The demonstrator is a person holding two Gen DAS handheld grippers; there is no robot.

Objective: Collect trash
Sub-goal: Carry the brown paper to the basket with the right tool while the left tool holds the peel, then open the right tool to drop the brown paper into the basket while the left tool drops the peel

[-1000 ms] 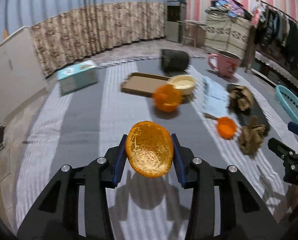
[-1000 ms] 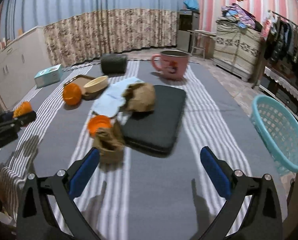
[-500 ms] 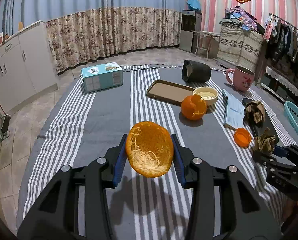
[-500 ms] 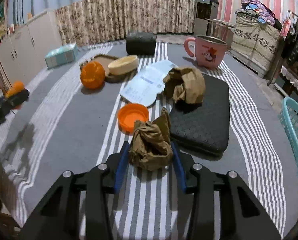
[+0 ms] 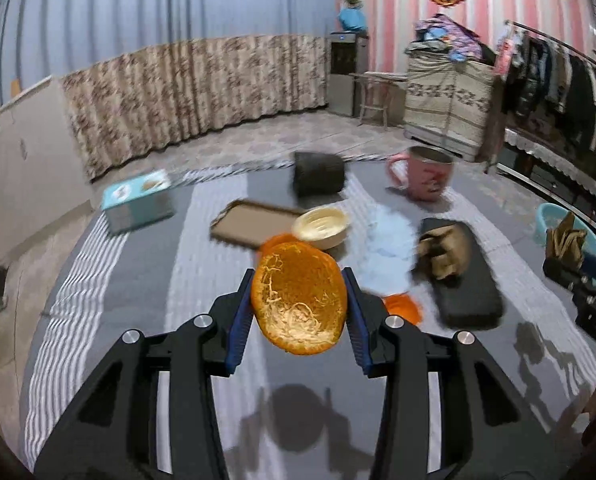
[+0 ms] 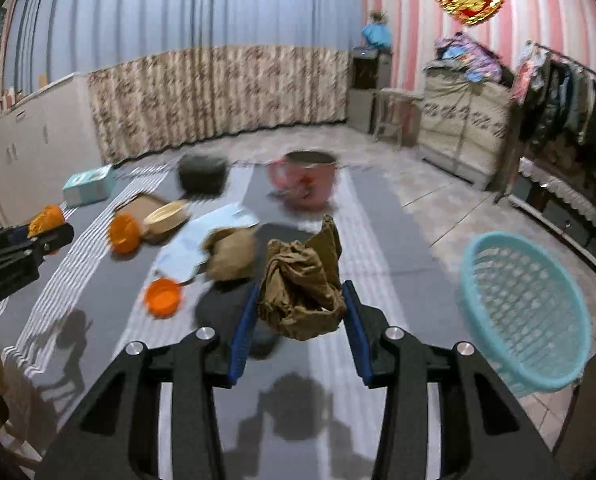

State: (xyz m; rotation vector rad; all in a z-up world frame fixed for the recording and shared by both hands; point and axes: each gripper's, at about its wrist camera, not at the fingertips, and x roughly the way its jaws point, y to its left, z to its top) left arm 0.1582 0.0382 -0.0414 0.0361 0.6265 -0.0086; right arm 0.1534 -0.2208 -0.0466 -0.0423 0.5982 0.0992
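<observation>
My left gripper (image 5: 298,300) is shut on a hollow orange peel half (image 5: 299,300), held above the striped table. My right gripper (image 6: 301,304) is shut on a crumpled brown paper wad (image 6: 301,284), lifted off the table. A turquoise basket (image 6: 525,312) stands at the table's right edge, to the right of the paper wad. A second brown paper wad (image 6: 232,254) lies on the black pad (image 5: 463,280). An orange cap (image 6: 162,296) and an orange peel (image 6: 124,232) lie on the cloth. In the left wrist view the right gripper (image 5: 577,264) shows at the far right with its paper.
On the table stand a pink mug (image 6: 303,178), a black cylinder (image 6: 202,172), a cream bowl (image 6: 166,216) on a brown tray (image 5: 250,222), a white paper sheet (image 6: 206,236) and a teal tissue box (image 5: 138,196). Furniture and a clothes rack line the right wall.
The right gripper went from wide open to shut on the brown paper wad beside the orange cap and lifted it. Both grippers rose and swung right toward the basket; the left kept its peel.
</observation>
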